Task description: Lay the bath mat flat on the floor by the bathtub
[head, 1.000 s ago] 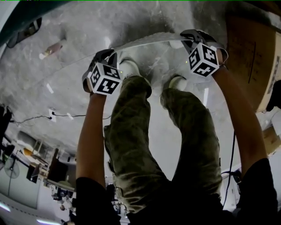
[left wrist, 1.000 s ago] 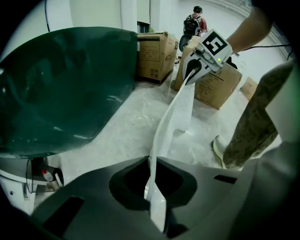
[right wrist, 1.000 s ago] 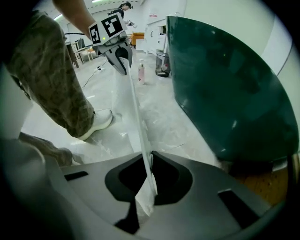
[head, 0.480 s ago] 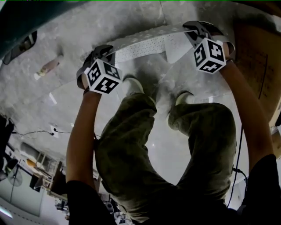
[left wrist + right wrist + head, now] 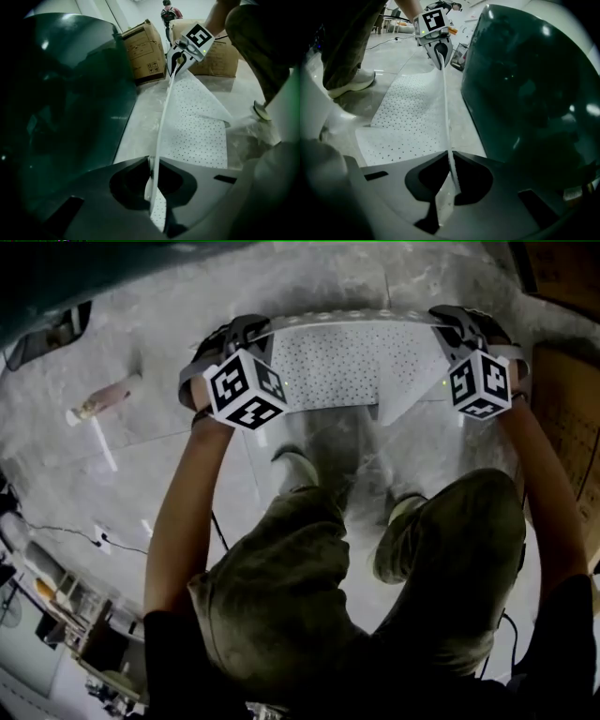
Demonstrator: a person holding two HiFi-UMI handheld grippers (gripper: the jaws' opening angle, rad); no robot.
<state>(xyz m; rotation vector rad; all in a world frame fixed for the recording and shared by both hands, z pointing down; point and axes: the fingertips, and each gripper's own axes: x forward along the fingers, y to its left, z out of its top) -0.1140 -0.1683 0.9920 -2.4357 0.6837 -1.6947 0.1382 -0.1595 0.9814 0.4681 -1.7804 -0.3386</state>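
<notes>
Well, in the head view the bath mat [image 5: 352,362] spans left to right between the left gripper [image 5: 255,329] and the right gripper [image 5: 450,320], lower and more spread out than a second ago. In the left gripper view the jaws pinch its taut edge beside the bathtub [image 5: 70,108]. In the right gripper view the jaws pinch it likewise, and the white, dotted sheet trails onto the floor [image 5: 391,56].

In the head view a pinkish bottle [image 5: 101,397] lies on its side toward ten o'clock, with a white strip [image 5: 101,442] just beside it. A thin cable [image 5: 97,537] trails at eight. A cardboard box [image 5: 574,409] fills the edge near three, and pale shoes [image 5: 298,468] stand close to centre.
</notes>
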